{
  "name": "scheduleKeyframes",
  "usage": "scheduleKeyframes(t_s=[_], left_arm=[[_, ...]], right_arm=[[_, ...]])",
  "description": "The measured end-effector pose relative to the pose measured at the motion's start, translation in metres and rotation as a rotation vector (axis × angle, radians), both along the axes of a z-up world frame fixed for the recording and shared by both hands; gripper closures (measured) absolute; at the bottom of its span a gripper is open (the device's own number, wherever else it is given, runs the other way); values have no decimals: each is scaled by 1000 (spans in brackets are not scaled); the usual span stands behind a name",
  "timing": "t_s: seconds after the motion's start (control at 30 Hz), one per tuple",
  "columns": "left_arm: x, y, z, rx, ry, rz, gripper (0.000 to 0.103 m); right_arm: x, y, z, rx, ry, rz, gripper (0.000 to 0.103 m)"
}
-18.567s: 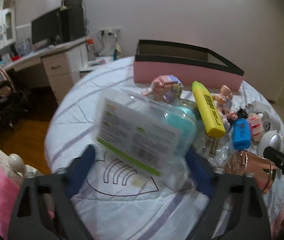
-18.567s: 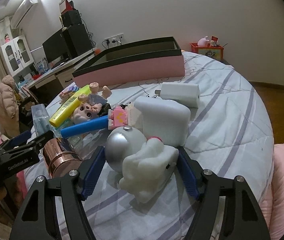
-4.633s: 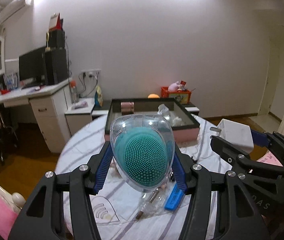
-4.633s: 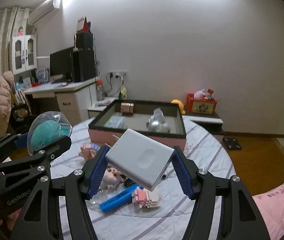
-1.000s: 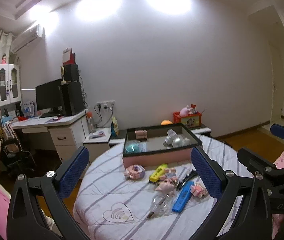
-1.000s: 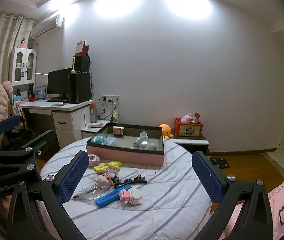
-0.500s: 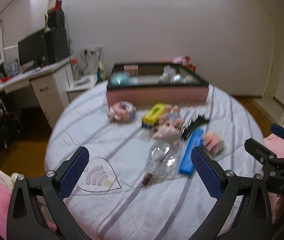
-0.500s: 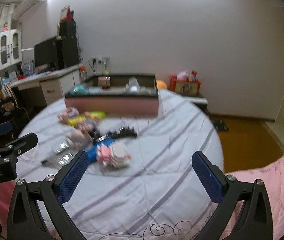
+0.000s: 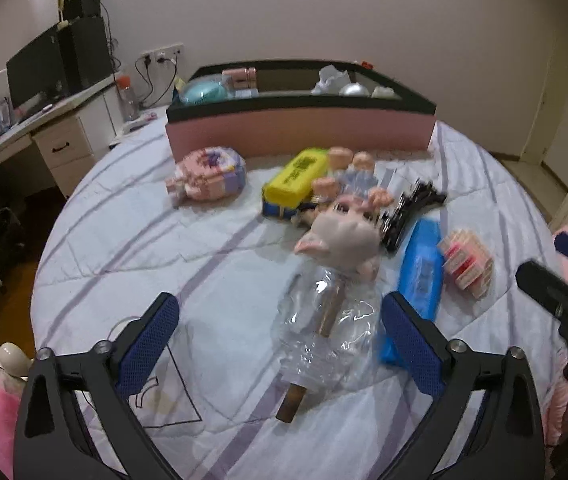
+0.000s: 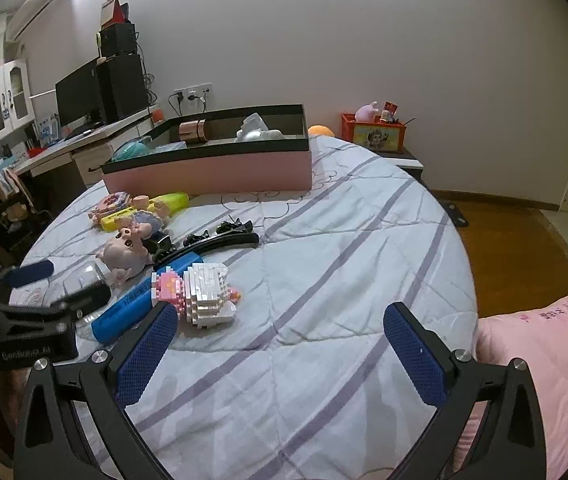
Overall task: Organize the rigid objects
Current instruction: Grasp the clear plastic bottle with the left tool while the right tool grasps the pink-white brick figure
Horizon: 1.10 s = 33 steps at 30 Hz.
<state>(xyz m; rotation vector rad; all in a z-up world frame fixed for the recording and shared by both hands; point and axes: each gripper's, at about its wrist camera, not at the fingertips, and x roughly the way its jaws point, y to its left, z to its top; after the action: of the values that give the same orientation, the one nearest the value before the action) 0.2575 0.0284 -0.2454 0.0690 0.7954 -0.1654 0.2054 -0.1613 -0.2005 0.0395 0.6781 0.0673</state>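
My left gripper (image 9: 280, 332) is open and empty, low over a clear plastic pack with a brown stick (image 9: 323, 332) on the round bed. Beyond it lie a pink doll head (image 9: 339, 240), a blue marker (image 9: 421, 272), a yellow highlighter (image 9: 295, 176), a pink brick toy (image 9: 208, 178) and a black hair clip (image 9: 411, 208). My right gripper (image 10: 280, 356) is open and empty, just right of a white and pink brick figure (image 10: 204, 292). The pink storage box (image 10: 212, 168) at the back holds a teal brush, a copper cylinder and white items.
A desk with a monitor (image 10: 80, 100) stands at the left. A pink pillow (image 10: 543, 360) lies at the bed's right edge. A low cabinet with an orange toy box (image 10: 379, 132) stands behind the bed. Wooden floor (image 10: 515, 248) shows to the right.
Both grippers have dropped lower and come closer to the objects on the bed. The plastic pack now lies between my left fingers, and the brick figure sits beside my right gripper's left finger.
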Motion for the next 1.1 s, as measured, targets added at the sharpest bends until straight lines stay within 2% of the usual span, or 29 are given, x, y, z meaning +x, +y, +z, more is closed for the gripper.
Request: scheduleKeyframes(t_s=[0.03, 0.1, 0.2, 0.43, 0.5, 0.57, 0.63, 0.77, 0.93, 1.03, 1.1], left_arm=[[-1, 0, -2, -7, 7, -14, 23], [-2, 3, -5, -6, 8, -23, 30], [-6, 9, 1, -27, -2, -28, 52], [-10, 20, 8, -37, -23, -8, 52], [-9, 19, 7, -12, -27, 5, 52], [-10, 21, 7, 18, -35, 27, 52], [-8, 23, 4, 11, -30, 38, 52], [-3, 26, -3, 0, -14, 51, 52], [-4, 25, -4, 8, -40, 56, 52], [-4, 23, -5, 32, -59, 75, 52], [-4, 23, 0, 16, -58, 71, 52]], right_arm=[[3, 2, -1, 1, 6, 3, 0], [7, 5, -2, 7, 11, 7, 0], [15, 14, -5, 8, 31, 28, 0], [31, 35, -10, 23, 65, 97, 1], [38, 34, -14, 44, 91, 89, 13], [41, 31, -17, 55, 108, 74, 29], [41, 29, -17, 33, 112, 53, 40], [44, 26, -21, 12, 137, 45, 40], [52, 28, -21, -19, 139, 56, 40], [51, 29, -20, -28, 127, 58, 40], [47, 31, -17, -35, 103, 55, 40]])
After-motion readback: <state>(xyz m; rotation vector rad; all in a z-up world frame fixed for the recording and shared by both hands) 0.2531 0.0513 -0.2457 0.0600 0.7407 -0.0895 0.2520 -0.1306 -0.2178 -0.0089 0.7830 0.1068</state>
